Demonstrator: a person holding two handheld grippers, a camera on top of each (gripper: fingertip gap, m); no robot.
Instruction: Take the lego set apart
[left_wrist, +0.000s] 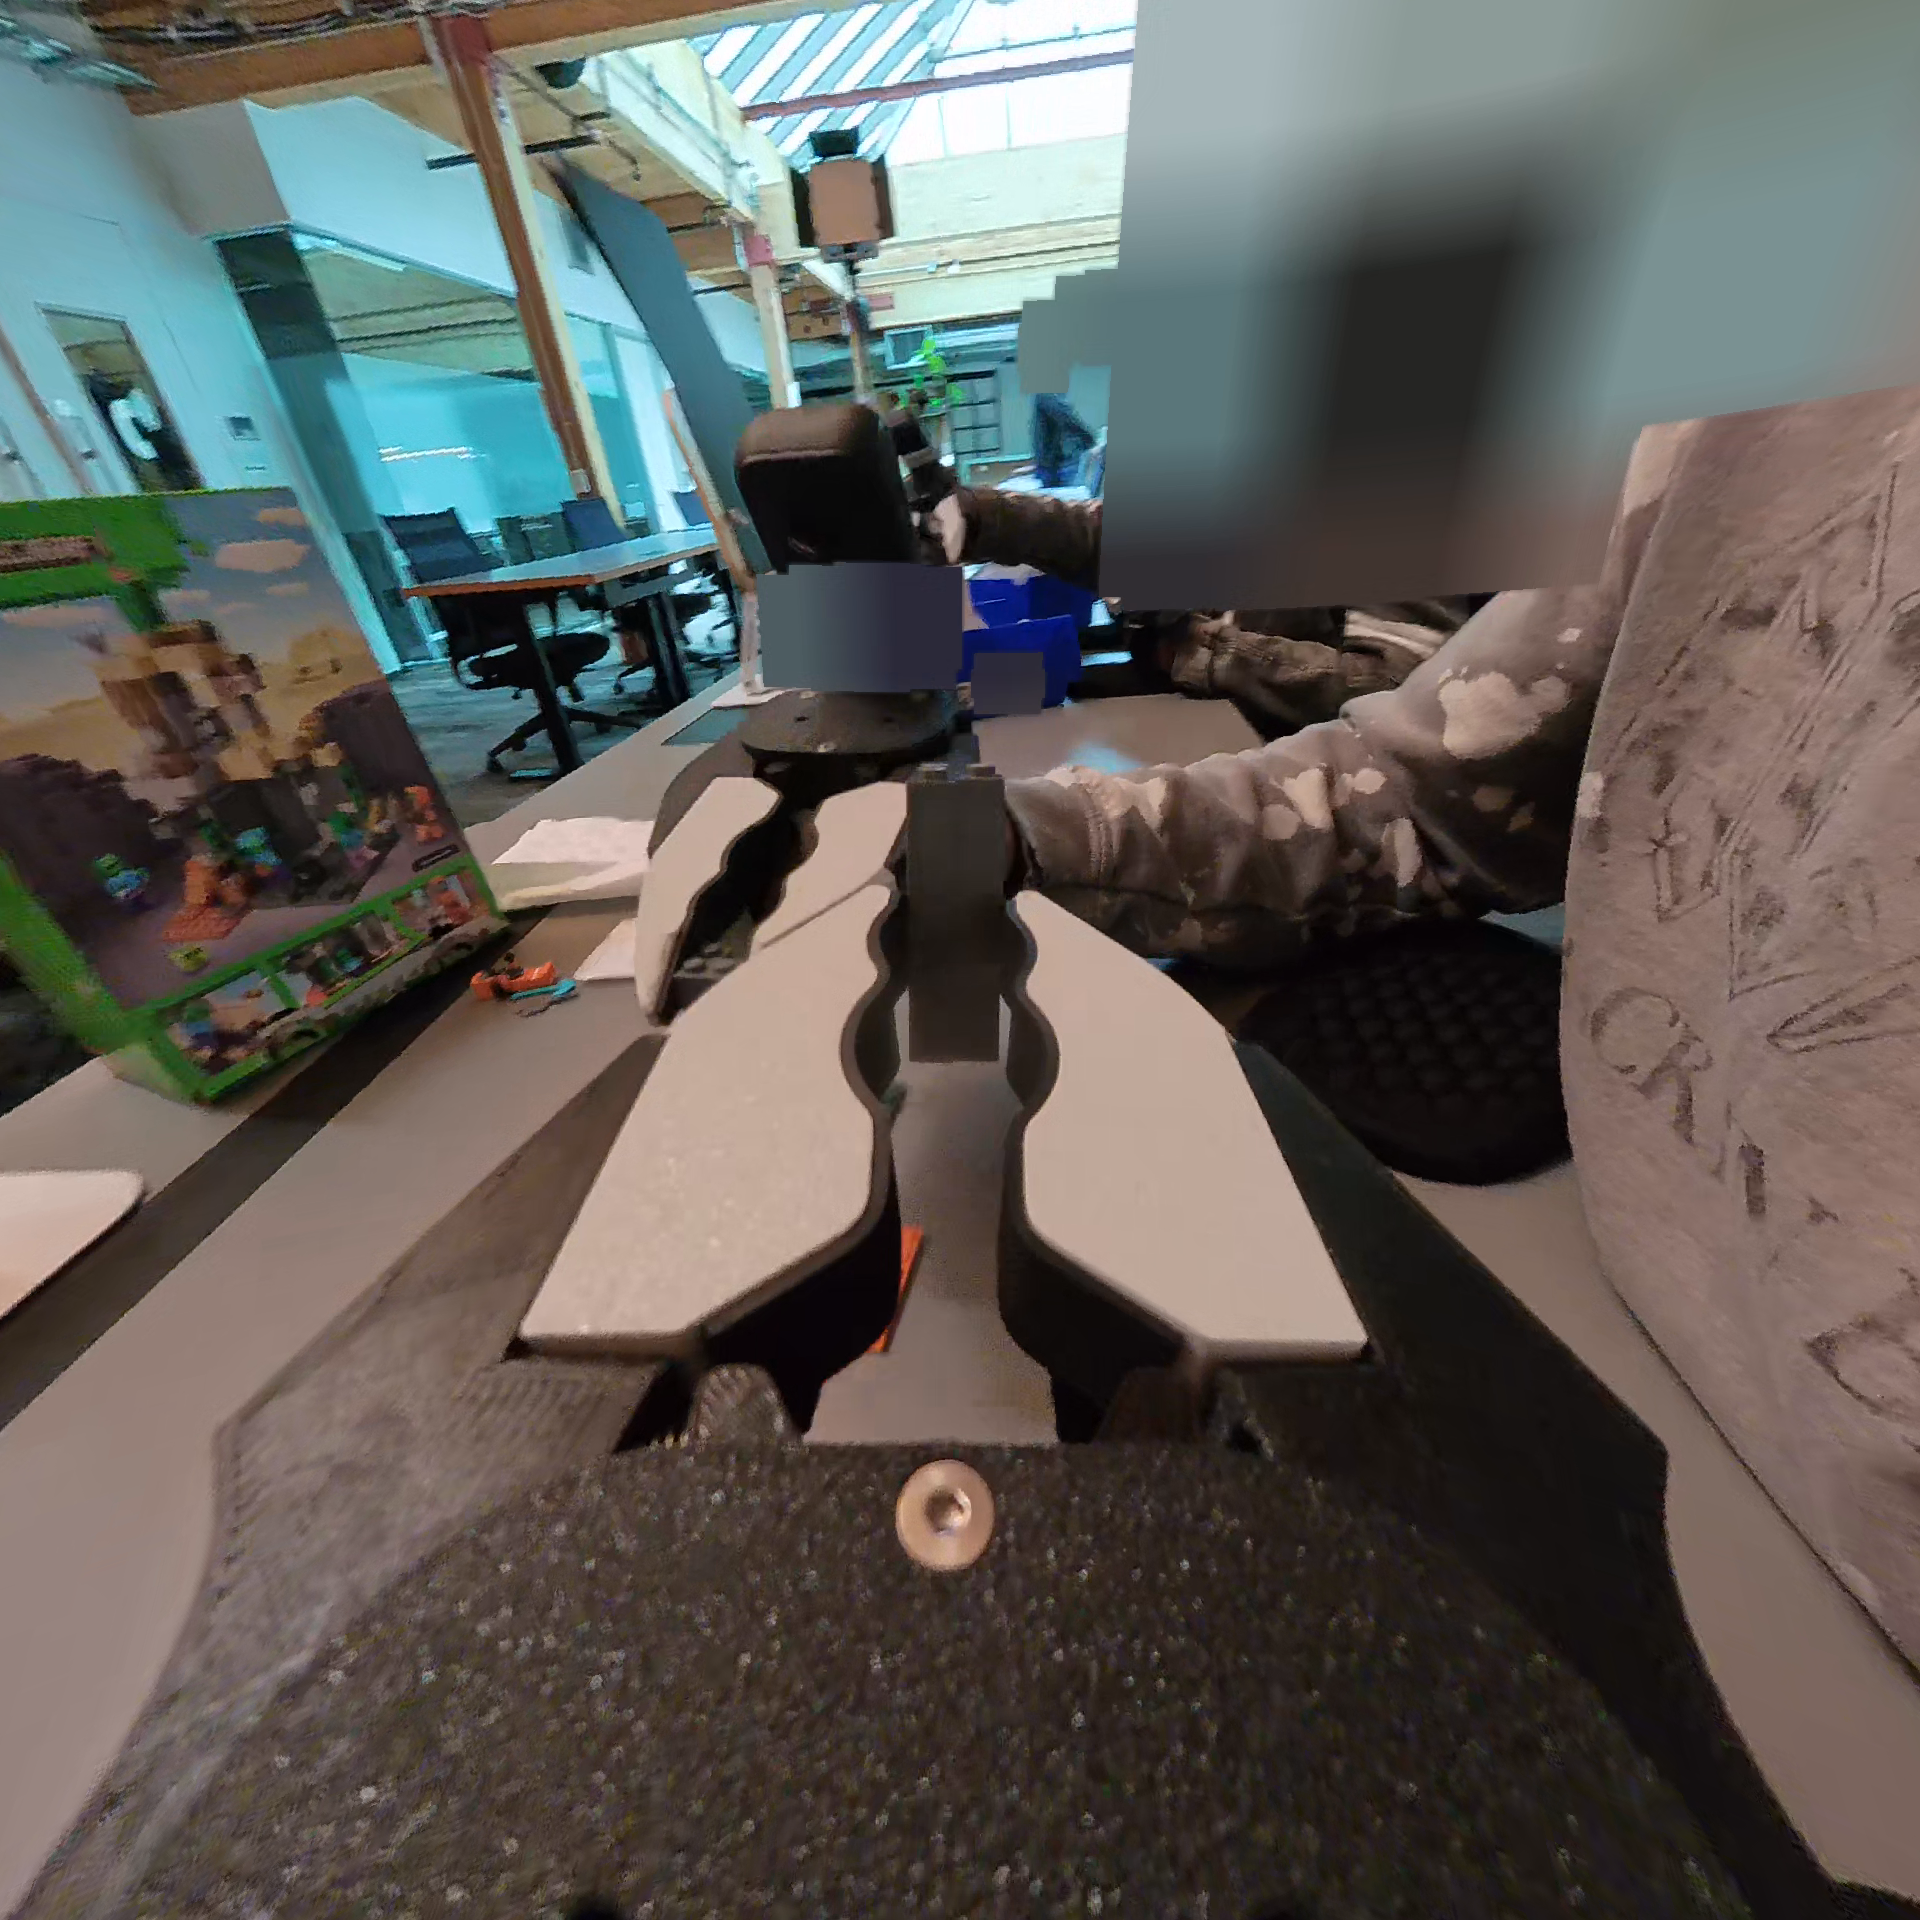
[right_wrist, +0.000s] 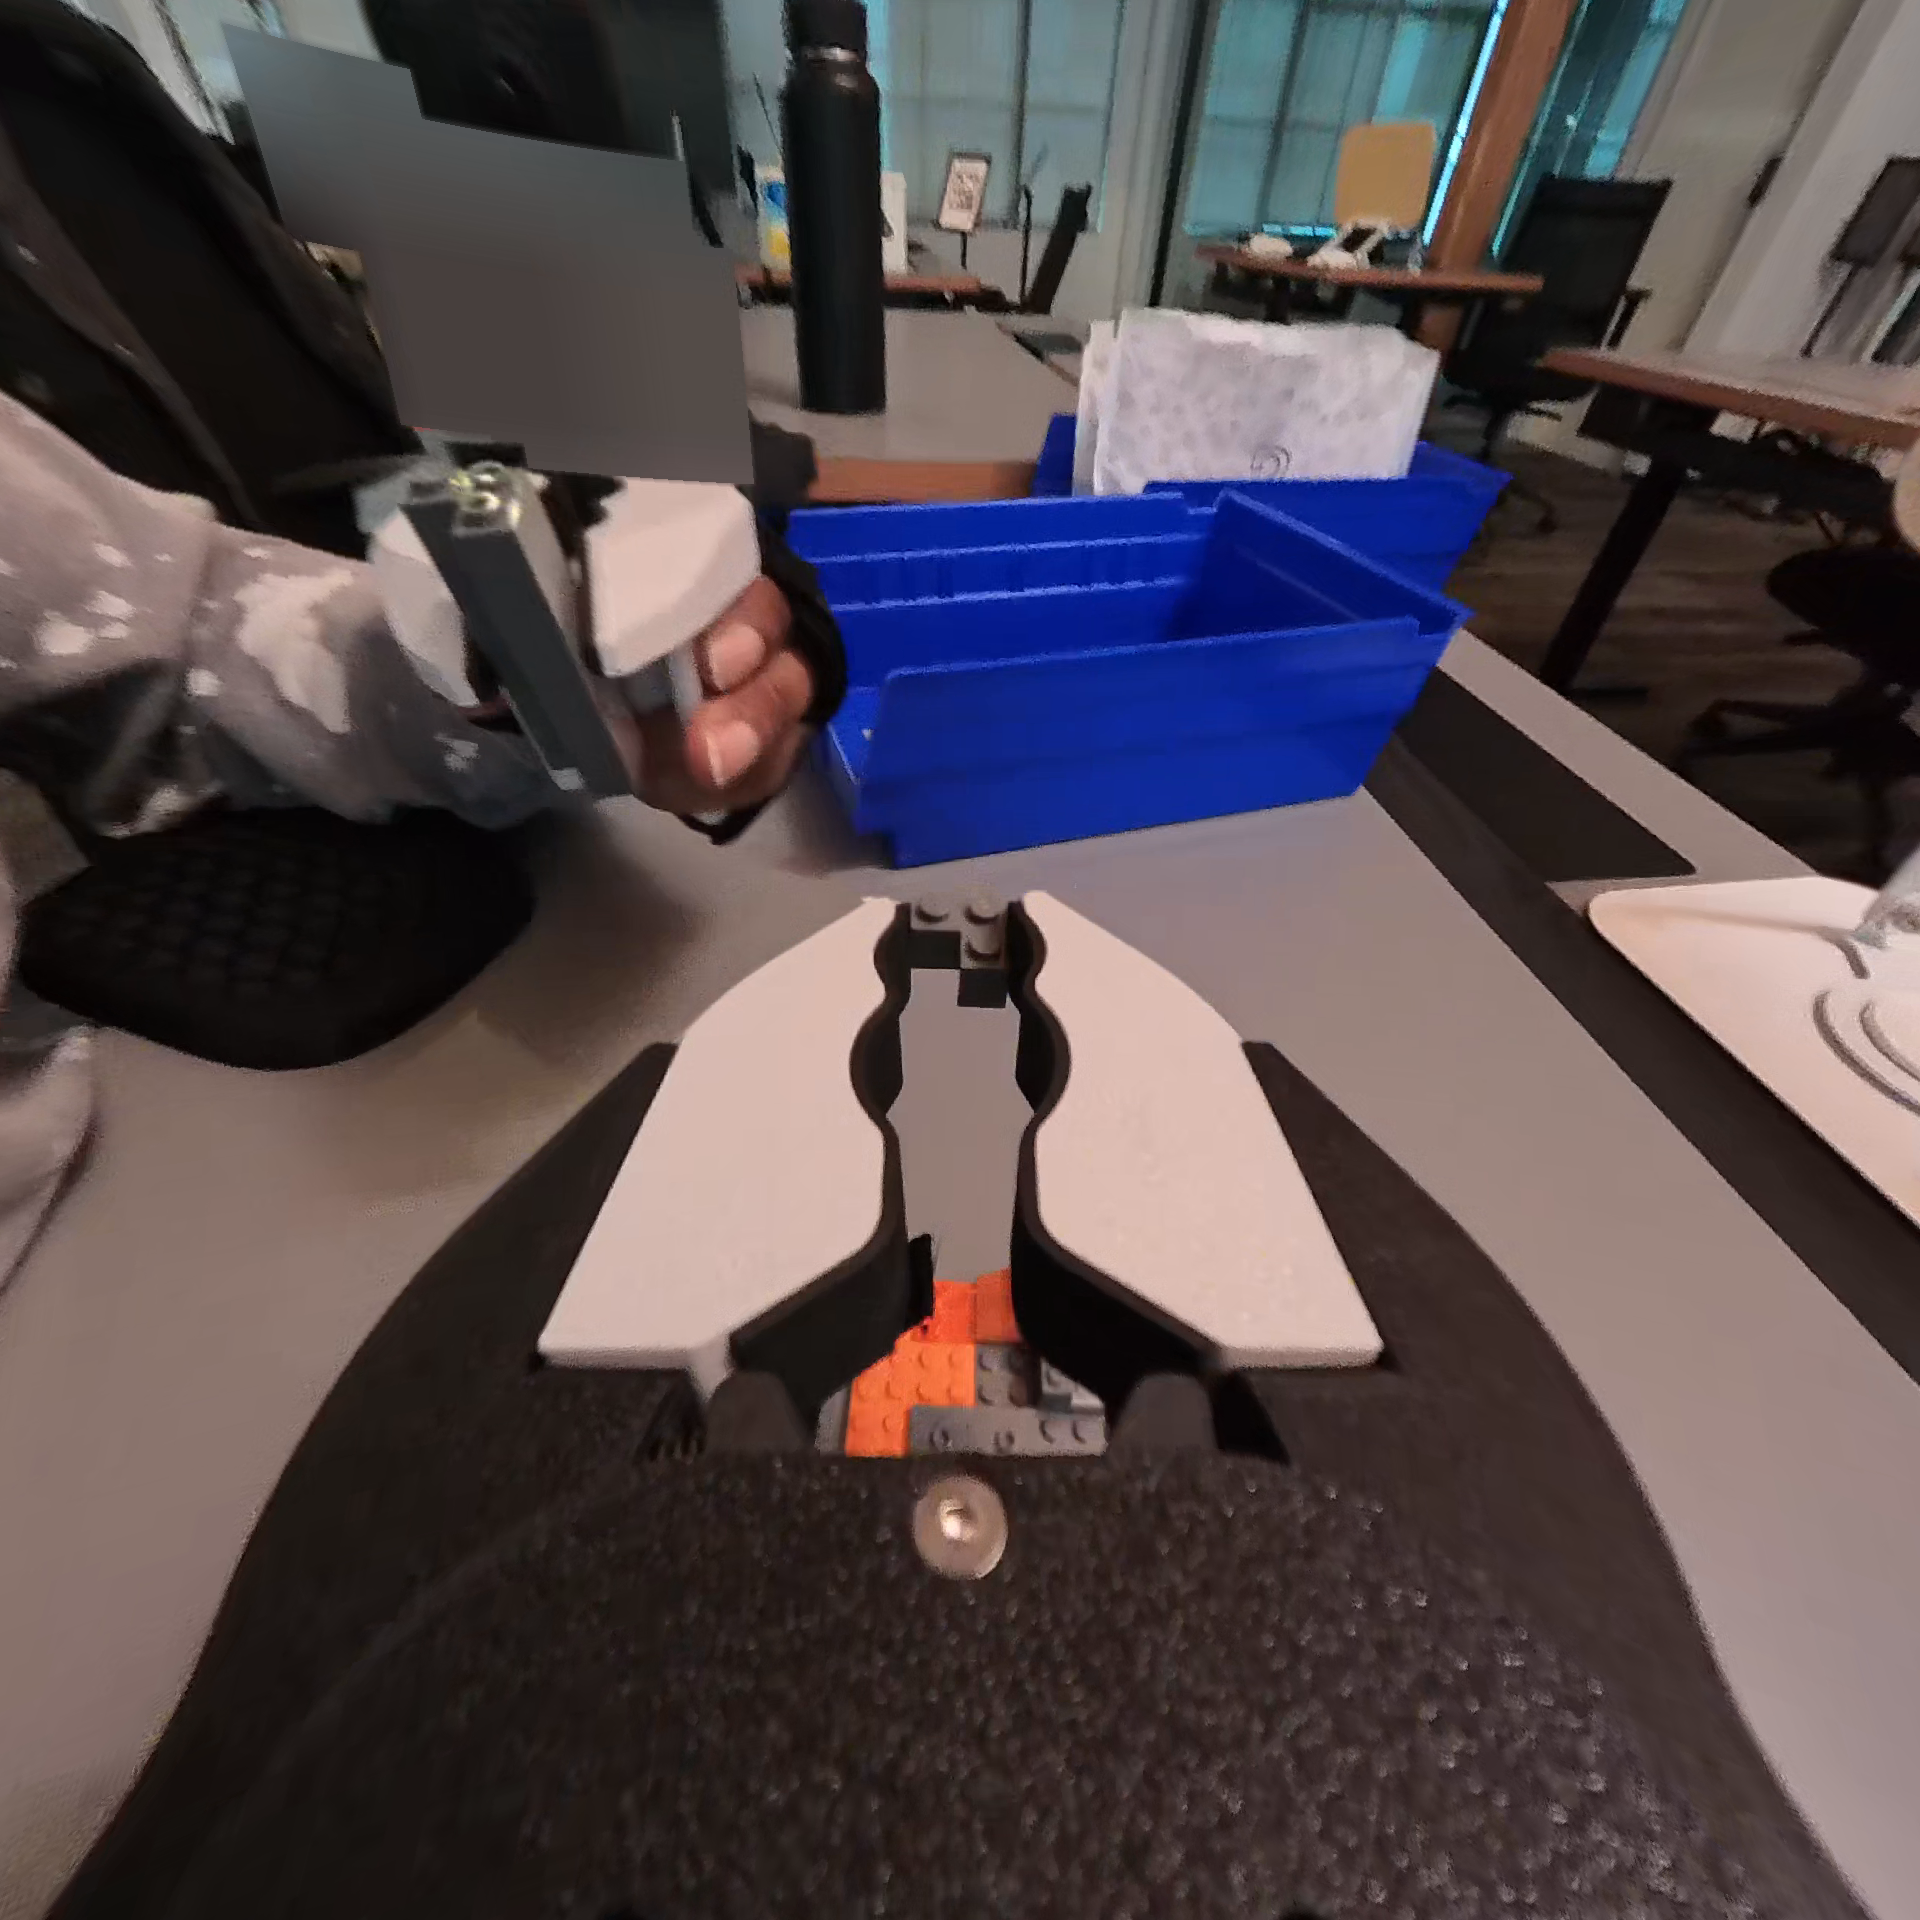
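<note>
Open office space stretches behind a grey desk (right_wrist: 1195, 935), with timber posts and more desks farther back. At the far left of the left wrist view a green lego box (left_wrist: 218, 790) stands upright on the desk, and a few small orange and teal loose pieces (left_wrist: 520, 985) lie just beside its near corner. Moving right, the left claw (left_wrist: 951, 935) is clamped on a long dark grey lego column (left_wrist: 954, 914), which stands upright between its fingers with studs at the top; the right wrist view shows that same column tilted in the claw's grip above the desk. Beyond it in the left wrist view hangs the other claw, and a mottled grey sleeve (left_wrist: 1351, 831) crosses over a black mesh pad (left_wrist: 1423, 1049). In the right wrist view the right claw (right_wrist: 961, 956) is clamped at its tips on a small dark grey lego chunk (right_wrist: 961, 935), held above the desk. Under that claw's base an orange and grey lego plate (right_wrist: 935, 1392) lies flat on the desk. Farther right sit blue bins (right_wrist: 1122, 686), with a white paper bag (right_wrist: 1247, 416) standing in the rear one, and a white mat (right_wrist: 1766, 997) at the right edge.
</note>
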